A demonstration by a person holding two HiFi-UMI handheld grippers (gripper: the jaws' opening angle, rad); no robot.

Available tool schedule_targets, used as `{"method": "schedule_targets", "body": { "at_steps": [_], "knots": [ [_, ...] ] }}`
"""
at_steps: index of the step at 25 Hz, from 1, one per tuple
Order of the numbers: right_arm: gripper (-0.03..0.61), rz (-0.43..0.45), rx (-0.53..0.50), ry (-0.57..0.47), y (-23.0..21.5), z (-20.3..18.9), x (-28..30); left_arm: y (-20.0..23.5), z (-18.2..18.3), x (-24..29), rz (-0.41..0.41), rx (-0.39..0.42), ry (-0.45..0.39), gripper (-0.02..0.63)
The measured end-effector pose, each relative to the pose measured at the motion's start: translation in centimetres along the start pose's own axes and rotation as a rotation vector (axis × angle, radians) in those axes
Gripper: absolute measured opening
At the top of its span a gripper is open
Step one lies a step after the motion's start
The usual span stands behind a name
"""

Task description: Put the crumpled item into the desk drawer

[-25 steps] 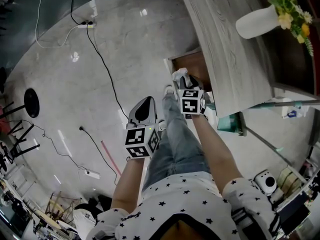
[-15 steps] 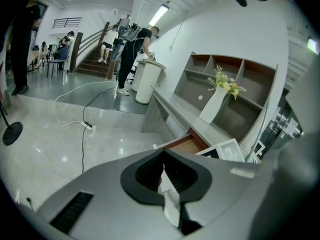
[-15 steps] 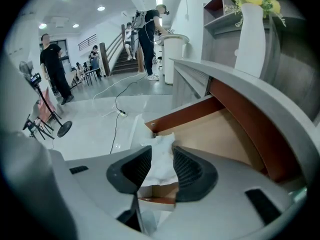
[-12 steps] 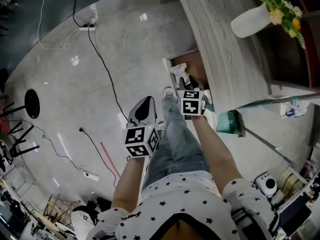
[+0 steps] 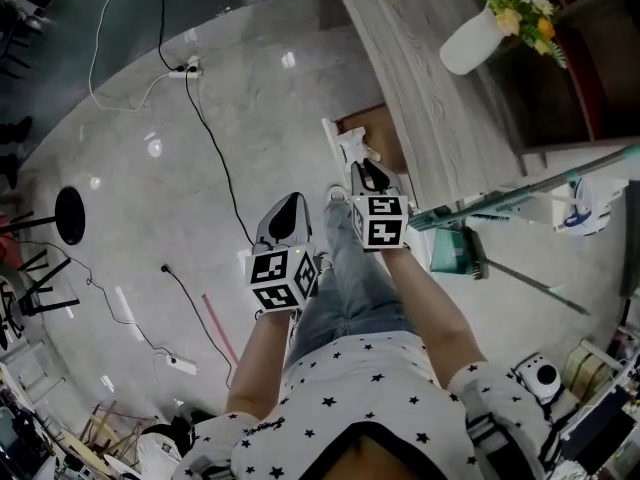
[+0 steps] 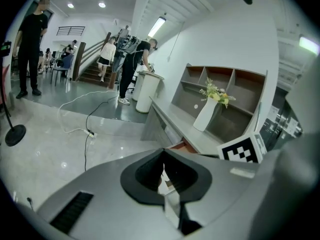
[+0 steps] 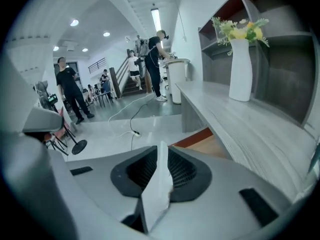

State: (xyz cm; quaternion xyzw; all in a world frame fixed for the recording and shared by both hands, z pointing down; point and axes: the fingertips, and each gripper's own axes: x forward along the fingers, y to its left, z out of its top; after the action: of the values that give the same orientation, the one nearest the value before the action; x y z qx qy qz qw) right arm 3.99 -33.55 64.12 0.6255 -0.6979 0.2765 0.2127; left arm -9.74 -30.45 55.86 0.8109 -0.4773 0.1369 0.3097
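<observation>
The crumpled item is a white wad of paper (image 7: 158,191); in the head view the paper (image 5: 354,145) pokes out ahead of my right gripper (image 5: 365,175). The right gripper (image 7: 161,151) has its jaws closing, and the paper is pinched between them. It hangs at the near edge of the open desk drawer (image 5: 378,135), whose brown inside (image 7: 200,143) shows past the jaws. My left gripper (image 5: 290,211) is held lower left over the floor beside the person's leg. In its own view the left gripper (image 6: 164,178) has its jaws together with nothing in them.
The grey wooden desk (image 5: 432,108) runs along the right, with a white vase of flowers (image 5: 468,42) on it. A black cable (image 5: 208,133) crosses the floor. A green dustpan and broom (image 5: 462,250) lean by the desk. A round black stand base (image 5: 70,212) sits at the left.
The right gripper's jaws have come closer together on the white paper by the drawer. The head view has swung a little. The left gripper has barely moved.
</observation>
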Motion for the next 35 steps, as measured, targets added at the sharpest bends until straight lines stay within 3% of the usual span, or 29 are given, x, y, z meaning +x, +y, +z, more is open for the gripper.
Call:
{"method": "schedule_targets", "body": {
  "at_steps": [10,21,35],
  "knots": [
    [-0.003,0.103,0.007,-0.127,4.6,2.4,-9.6,-2.0,1.0,-6.4,0.012,0.022,-0.083,0.012],
    [-0.006,0.203,-0.036,-0.236,8.5,3.5,-18.5,-4.5,0.8,-12.5,-0.003,0.057,-0.138,0.012],
    [-0.006,0.269,-0.057,-0.34,11.2,4.6,-25.0,-5.7,1.2,-17.7,-0.023,0.119,-0.188,0.012]
  ]
}}
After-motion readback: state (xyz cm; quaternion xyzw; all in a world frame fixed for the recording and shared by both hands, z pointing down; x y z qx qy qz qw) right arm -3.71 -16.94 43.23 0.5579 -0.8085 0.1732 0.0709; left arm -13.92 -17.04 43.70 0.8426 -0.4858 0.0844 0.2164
